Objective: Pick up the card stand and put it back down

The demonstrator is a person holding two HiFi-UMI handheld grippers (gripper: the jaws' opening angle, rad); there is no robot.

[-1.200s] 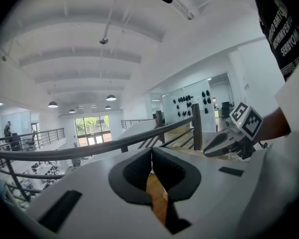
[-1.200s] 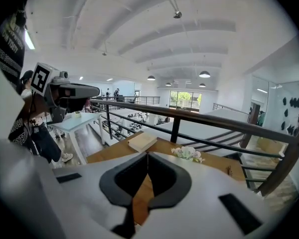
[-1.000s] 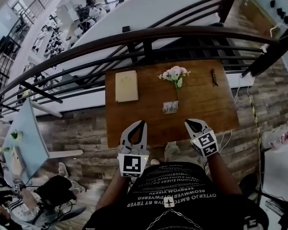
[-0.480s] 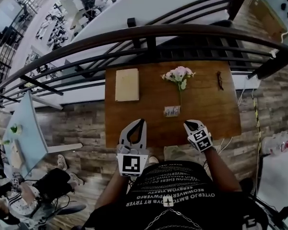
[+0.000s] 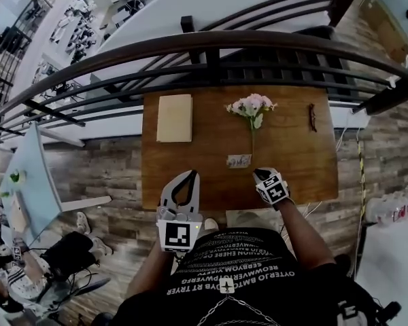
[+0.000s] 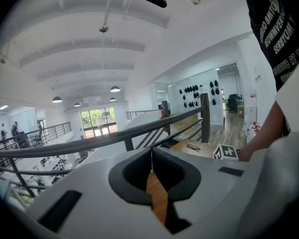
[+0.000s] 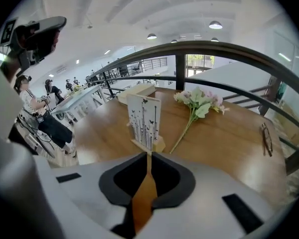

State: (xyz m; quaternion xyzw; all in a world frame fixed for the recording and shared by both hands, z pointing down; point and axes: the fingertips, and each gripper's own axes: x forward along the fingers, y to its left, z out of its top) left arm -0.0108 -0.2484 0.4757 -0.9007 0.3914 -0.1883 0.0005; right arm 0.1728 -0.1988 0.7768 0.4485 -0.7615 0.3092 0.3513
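Hovering beside card stand (image 5: 239, 160), right hand-held gripper (image 5: 261, 174) was closed, empty, left hand-held gripper (image 5: 190, 174) closed too, farther off.

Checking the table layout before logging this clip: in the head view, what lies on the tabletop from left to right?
beige book → flower sprig → glasses. The card stand is left out, because its span overlaps the flowers'.

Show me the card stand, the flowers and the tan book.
card stand (image 7: 144, 118): right gripper view, the printed card.
flowers (image 7: 200, 99): right gripper view, the blossoms.
tan book (image 5: 175, 117): head view, its cover.
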